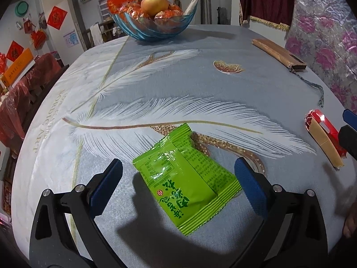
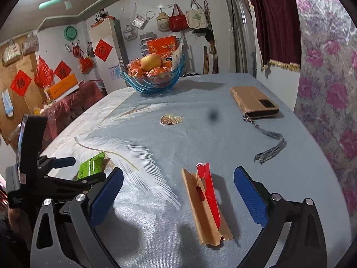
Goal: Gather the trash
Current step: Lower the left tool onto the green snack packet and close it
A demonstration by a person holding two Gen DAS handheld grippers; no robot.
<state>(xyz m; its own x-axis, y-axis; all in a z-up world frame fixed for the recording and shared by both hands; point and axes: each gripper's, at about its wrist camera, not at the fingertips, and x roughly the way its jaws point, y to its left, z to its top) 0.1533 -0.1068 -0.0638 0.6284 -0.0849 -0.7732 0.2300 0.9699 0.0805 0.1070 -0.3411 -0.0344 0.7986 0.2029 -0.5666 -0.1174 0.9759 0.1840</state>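
A green snack wrapper (image 1: 186, 178) lies flat on the blue feather-print tablecloth (image 1: 156, 84). My left gripper (image 1: 178, 178) hovers open over it, one blue pad on each side, neither touching. A torn red-and-brown cardboard packet (image 2: 206, 205) lies to the right on the cloth. My right gripper (image 2: 178, 192) is open around the packet, jaws wide apart. In the left wrist view the packet (image 1: 323, 138) shows at the right edge with the right gripper's fingers (image 1: 349, 131) beside it. From the right wrist view the wrapper (image 2: 91, 165) is partly hidden behind the left gripper (image 2: 73, 169).
A blue glass fruit bowl (image 1: 151, 29) with an apple and wrapped sweets stands at the table's far edge. A brown phone case (image 2: 254, 102) with a grey tassel strap (image 2: 270, 149) lies at the back right. A floral plastic curtain (image 2: 330, 93) hangs along the right side.
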